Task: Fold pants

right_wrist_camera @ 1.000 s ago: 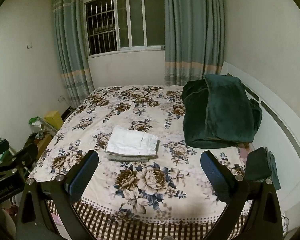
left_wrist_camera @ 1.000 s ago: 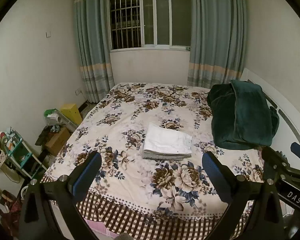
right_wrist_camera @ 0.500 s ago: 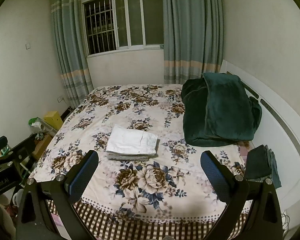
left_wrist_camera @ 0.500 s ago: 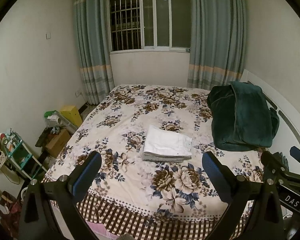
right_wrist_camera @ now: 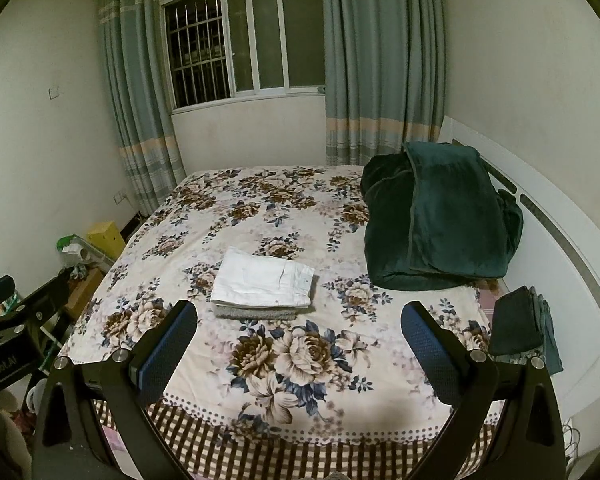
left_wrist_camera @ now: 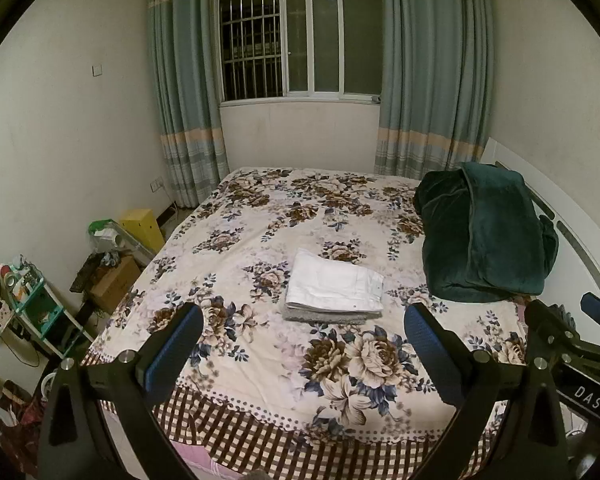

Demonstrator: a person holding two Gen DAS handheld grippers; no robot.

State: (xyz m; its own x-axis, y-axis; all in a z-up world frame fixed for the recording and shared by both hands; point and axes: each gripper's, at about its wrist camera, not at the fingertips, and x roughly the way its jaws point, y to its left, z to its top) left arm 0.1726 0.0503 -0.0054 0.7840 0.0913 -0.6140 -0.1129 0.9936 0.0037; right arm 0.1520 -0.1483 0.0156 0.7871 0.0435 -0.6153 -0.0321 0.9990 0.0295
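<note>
Pants (left_wrist_camera: 335, 285), white and folded into a neat rectangle, lie on a grey folded piece mid-bed, beyond both tongs. Nearest, the left gripper (left_wrist_camera: 302, 346) and right gripper (right_wrist_camera: 298, 342) hang at the foot of the bed (right_wrist_camera: 284, 416), jaws spread wide, holding nothing. Farther right, a dark green blanket (right_wrist_camera: 440, 216) is heaped by the headboard. Behind, curtains flank the window (left_wrist_camera: 300, 40).
</note>
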